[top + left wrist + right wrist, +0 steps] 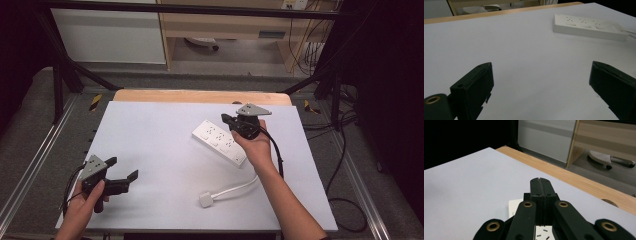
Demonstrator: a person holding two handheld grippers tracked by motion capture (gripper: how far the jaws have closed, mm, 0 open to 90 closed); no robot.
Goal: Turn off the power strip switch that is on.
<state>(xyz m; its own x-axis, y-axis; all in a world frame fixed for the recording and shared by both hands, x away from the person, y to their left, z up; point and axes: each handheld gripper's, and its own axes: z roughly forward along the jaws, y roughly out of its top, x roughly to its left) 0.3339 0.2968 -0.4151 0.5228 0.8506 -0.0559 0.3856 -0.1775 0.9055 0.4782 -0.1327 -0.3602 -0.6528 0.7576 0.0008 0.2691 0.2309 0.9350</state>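
One white plastic power strip (220, 141) lies right of centre on the white worktop (150, 150), its single white plug (206, 199) unplugged at the near end of the cord. The right gripper (226, 120), jaws pressed together and holding nothing, hovers over the strip's far end. The left gripper (122, 169), jaws spread wide, rests well apart at the near left; the work appears barely begun.

The power strip (220, 142) lies on the table (160, 150) at 1 o'clock from centre; its plug (206, 199) lies at 5 o'clock.
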